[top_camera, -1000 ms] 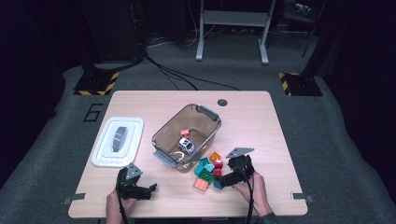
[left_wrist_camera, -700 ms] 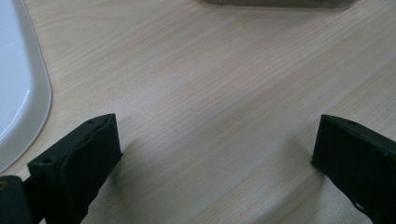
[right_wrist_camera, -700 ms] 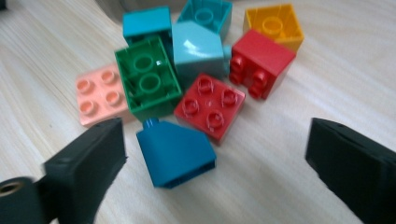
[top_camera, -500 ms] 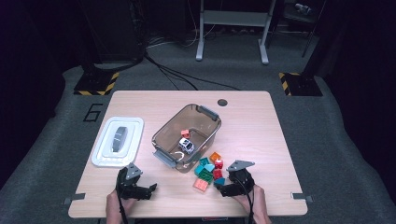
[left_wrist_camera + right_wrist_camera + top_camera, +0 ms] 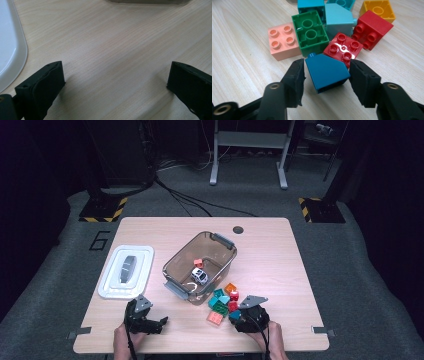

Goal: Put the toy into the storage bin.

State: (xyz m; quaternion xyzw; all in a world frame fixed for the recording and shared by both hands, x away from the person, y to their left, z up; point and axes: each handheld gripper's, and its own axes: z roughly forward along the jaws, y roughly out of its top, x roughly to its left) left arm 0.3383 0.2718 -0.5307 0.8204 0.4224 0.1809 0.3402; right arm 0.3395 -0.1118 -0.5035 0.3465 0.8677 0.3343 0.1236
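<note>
A dark blue sloped brick point(image 5: 325, 71) lies on the wooden table at the near edge of a heap of toy bricks point(image 5: 223, 301). My right gripper point(image 5: 327, 75) has just been closing its jaws and both pads now touch the brick's sides; the high view shows this gripper point(image 5: 235, 316) low on the table. Behind the blue brick lie a pink brick point(image 5: 283, 43), a green one point(image 5: 310, 32) and a red one point(image 5: 343, 48). My left gripper point(image 5: 159, 325) rests near the front left edge, open with bare wood between its jaws point(image 5: 115, 80).
A clear brownish bin point(image 5: 172, 265) stands mid-table and holds a small toy car point(image 5: 199, 276) and an orange brick point(image 5: 198, 263). A white lid point(image 5: 112, 285) with a grey handle lies at the left, its rim point(image 5: 15, 50) close to the left gripper.
My right gripper has come down and toward the front edge, and its jaws have closed from wide open onto the blue brick. The left gripper has stayed put.
</note>
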